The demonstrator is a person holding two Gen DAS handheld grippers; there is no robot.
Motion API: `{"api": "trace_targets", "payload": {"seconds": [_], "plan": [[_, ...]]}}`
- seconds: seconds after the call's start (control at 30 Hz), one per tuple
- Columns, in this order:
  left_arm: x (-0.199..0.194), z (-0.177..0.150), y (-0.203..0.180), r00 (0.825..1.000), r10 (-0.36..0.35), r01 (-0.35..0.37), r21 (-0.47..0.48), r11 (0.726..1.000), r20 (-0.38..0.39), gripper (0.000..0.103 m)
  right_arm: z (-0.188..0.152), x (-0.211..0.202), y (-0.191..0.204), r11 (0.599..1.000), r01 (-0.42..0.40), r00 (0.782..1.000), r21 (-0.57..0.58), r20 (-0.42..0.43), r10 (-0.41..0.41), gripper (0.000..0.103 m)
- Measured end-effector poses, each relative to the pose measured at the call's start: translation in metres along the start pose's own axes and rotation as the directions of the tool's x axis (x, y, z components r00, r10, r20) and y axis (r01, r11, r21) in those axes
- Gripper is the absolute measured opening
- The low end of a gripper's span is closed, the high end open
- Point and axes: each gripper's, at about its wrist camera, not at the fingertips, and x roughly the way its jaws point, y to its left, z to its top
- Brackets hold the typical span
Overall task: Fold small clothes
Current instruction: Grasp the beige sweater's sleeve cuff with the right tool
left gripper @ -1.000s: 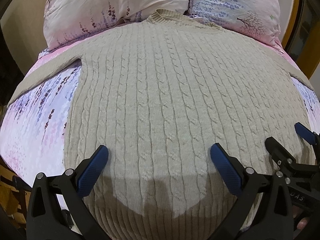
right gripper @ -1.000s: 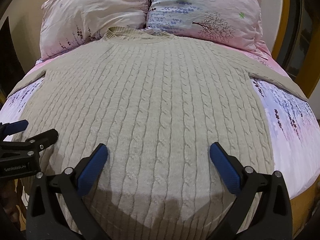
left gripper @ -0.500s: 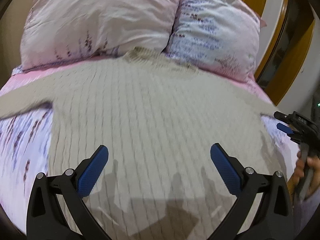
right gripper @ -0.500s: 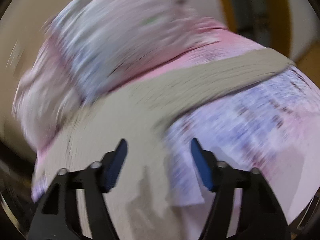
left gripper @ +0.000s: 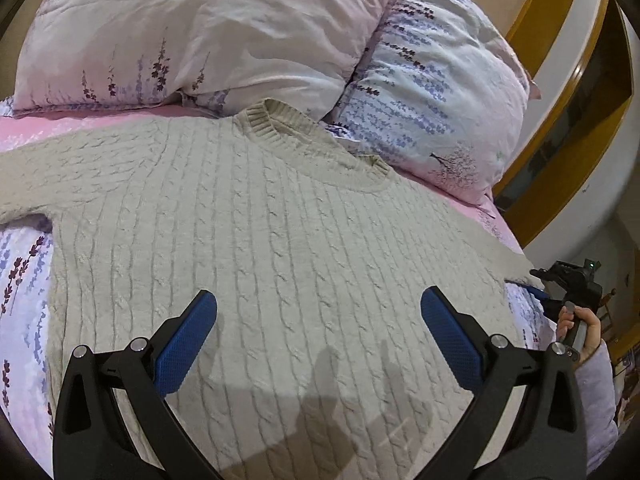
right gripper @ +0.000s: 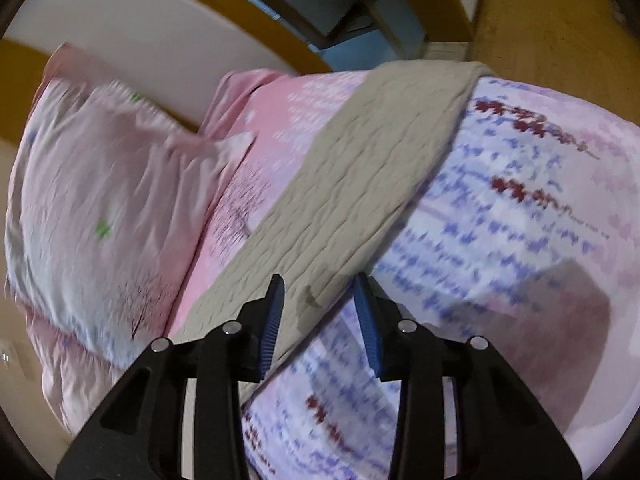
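Note:
A beige cable-knit sweater (left gripper: 280, 248) lies flat, front up, on the bed, its collar toward the pillows. My left gripper (left gripper: 318, 334) is wide open and empty above the sweater's body. My right gripper (right gripper: 318, 308) is partly open, its blue fingers (right gripper: 274, 316) astride the sweater's right sleeve (right gripper: 360, 184), which runs toward the bed's edge. I cannot tell whether the pads touch the sleeve. The right gripper also shows at the right edge of the left wrist view (left gripper: 560, 292), held in a hand.
Two floral pillows (left gripper: 200, 36) (left gripper: 432, 108) lie at the head of the bed. The floral sheet (right gripper: 520, 216) covers the mattress. A wooden bed frame (left gripper: 560, 128) curves along the right side. A wooden surface (right gripper: 560, 24) lies beyond the sleeve's end.
My right gripper swung right from the sweater's hem to the right sleeve and narrowed its jaws. My left gripper moved up the sweater toward the collar, still wide open.

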Motion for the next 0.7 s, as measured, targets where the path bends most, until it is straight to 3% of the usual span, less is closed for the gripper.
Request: {"api": "trace_targets", "payload": {"seconds": [0.17, 0.23, 0.33, 0.43, 0.53, 0.63, 0.7], "plan": [[0.007, 0.002, 0.012, 1.0, -0.007, 0.006, -0.047, 0.999, -0.018, 0.102, 0.005, 0.002, -0.006, 1.0, 0.005, 0.999, 0.0, 0.036, -0.005, 0.029], [0.011, 0.002, 0.017, 0.999, -0.011, 0.009, -0.067, 0.998, -0.032, 0.102, 0.007, 0.005, -0.005, 1.0, 0.023, 0.998, -0.017, 0.054, -0.022, 0.011], [0.011, 0.001, 0.021, 0.999, -0.018, 0.016, -0.078, 0.997, -0.032, 0.102, 0.009, 0.001, 0.003, 0.998, 0.031, 0.995, -0.061, 0.094, -0.025, 0.008], [0.011, 0.0, 0.021, 1.0, -0.019, 0.017, -0.072, 0.997, -0.024, 0.102, 0.005, -0.016, 0.034, 0.981, 0.061, 0.981, -0.186, 0.194, -0.025, 0.008], [0.013, 0.0, 0.021, 0.999, -0.021, 0.018, -0.071, 0.997, -0.03, 0.102, -0.011, -0.035, 0.082, 0.933, 0.062, 0.962, -0.356, 0.27, 0.039, 0.008], [0.013, 0.0, 0.022, 0.999, -0.024, 0.022, -0.076, 0.997, -0.027, 0.102, -0.049, -0.05, 0.136, 0.82, 0.022, 0.948, -0.572, 0.272, 0.165, 0.008], [0.013, 0.0, 0.022, 0.999, -0.026, 0.024, -0.08, 0.997, -0.026, 0.102, -0.088, -0.05, 0.168, 0.711, -0.04, 0.949, -0.702, 0.196, 0.247, 0.008]]}}
